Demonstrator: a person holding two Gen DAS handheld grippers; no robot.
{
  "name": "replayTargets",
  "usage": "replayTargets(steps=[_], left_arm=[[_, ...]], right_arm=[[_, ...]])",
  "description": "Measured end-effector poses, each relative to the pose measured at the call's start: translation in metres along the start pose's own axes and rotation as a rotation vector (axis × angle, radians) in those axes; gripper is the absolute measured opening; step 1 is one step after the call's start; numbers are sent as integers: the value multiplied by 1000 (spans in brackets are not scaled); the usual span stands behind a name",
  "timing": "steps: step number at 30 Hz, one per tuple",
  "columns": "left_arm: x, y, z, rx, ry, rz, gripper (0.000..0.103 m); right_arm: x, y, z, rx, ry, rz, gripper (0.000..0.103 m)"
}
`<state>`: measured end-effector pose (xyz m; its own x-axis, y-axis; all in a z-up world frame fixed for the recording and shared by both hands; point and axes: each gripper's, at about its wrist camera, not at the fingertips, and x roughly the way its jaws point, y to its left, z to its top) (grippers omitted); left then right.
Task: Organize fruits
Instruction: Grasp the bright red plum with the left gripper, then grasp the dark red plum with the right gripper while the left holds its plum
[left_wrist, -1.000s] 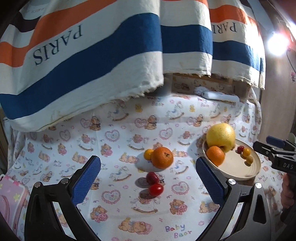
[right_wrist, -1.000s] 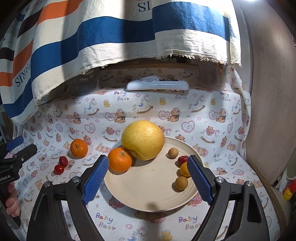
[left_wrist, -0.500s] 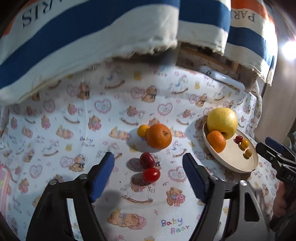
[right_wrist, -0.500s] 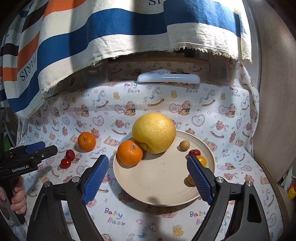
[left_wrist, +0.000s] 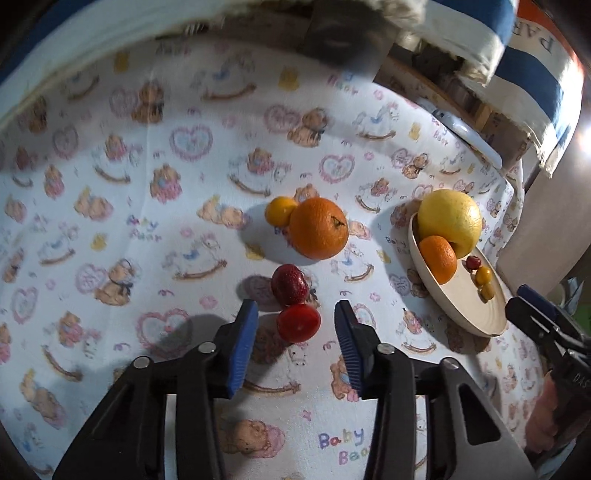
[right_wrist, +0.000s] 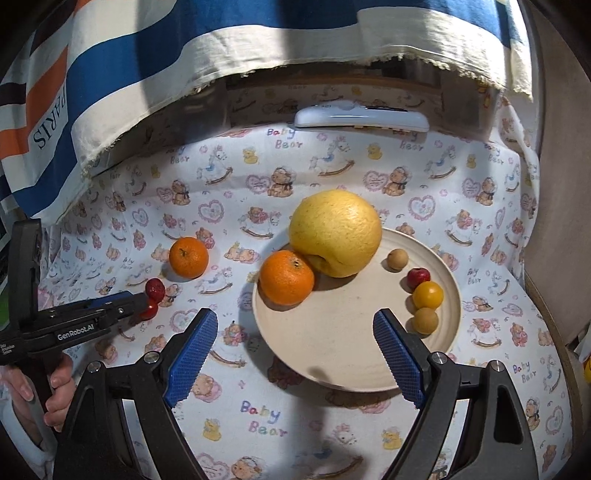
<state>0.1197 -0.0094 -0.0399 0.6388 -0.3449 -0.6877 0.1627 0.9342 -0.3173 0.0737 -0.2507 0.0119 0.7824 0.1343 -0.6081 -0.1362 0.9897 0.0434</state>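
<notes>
Your left gripper has dropped toward the bear-print cloth since the earlier frame, and its jaws have just been closing; they now flank the red cherry tomato without touching it, gaps showing either side. Just behind: dark red fruit, loose orange, small yellow fruit. Your right gripper stands wide open and empty over the near rim of the plate, which holds the large yellow citrus, one orange and four small fruits.

Bear-print cloth over table – striped PARIS fabric at back, wood wall on rt.
</notes>
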Motion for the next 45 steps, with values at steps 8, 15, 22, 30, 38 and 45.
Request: replayTargets(steps=[8, 15, 22, 30, 38, 45], left_arm=[[3, 4, -3, -20, 29, -14, 38], [7, -4, -4, 27, 29, -10, 23], [-8, 2, -3, 33, -36, 48, 22], [-26, 17, 7, 48, -69, 295, 22], [-15, 32, 7, 3, 25, 282, 23], [-8, 32, 3, 7, 44, 300, 23]], right_arm=[[4, 19, 16, -26, -13, -26, 88], [6, 38, 27, -43, -22, -31, 88], [8, 46, 27, -38, -17, -27, 88], [13, 52, 26, -32, -7, -25, 88], [15, 57, 25, -38, 2, -25, 88], [19, 56, 22, -29, 16, -26, 88]])
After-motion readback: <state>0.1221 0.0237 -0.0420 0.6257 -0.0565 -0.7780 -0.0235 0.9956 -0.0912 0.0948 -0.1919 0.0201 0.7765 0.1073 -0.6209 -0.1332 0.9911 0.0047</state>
